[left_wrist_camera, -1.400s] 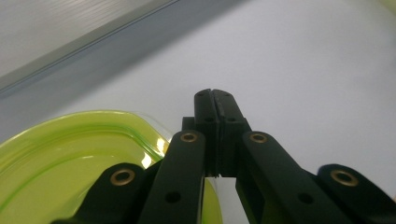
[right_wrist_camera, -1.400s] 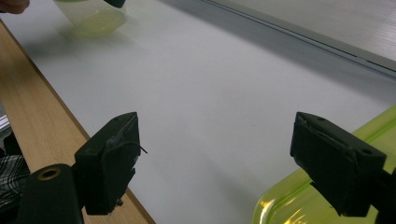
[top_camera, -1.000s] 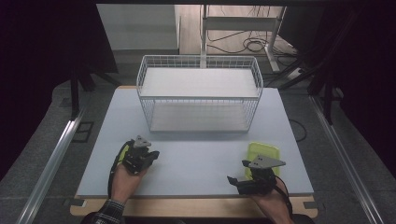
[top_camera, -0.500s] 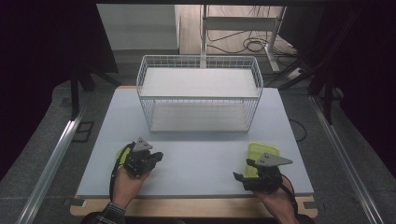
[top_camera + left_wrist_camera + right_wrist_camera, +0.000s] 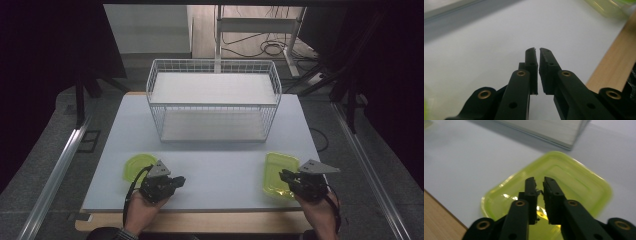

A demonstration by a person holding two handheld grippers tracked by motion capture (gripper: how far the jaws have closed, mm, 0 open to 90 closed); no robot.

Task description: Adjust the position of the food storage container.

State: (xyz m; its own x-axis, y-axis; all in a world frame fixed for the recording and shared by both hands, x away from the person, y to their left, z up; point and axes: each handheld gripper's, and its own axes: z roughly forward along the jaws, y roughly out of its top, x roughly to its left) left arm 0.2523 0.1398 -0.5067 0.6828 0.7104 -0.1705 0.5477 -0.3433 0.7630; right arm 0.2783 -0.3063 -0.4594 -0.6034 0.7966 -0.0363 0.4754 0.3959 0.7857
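Your right gripper point(image 5: 538, 180), jaws just closing, pinches the rectangular container's point(image 5: 574, 180) near rim; its long axis runs ahead. Left gripper point(image 5: 538, 50) pressed together, empty.

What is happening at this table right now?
A person holds a claw in each hand at the near edge of the white table. The right claw has just been closing, with the rim of a green rectangular container between its jaws. The left claw is shut on nothing, beside a round green container. A wire basket stands behind.
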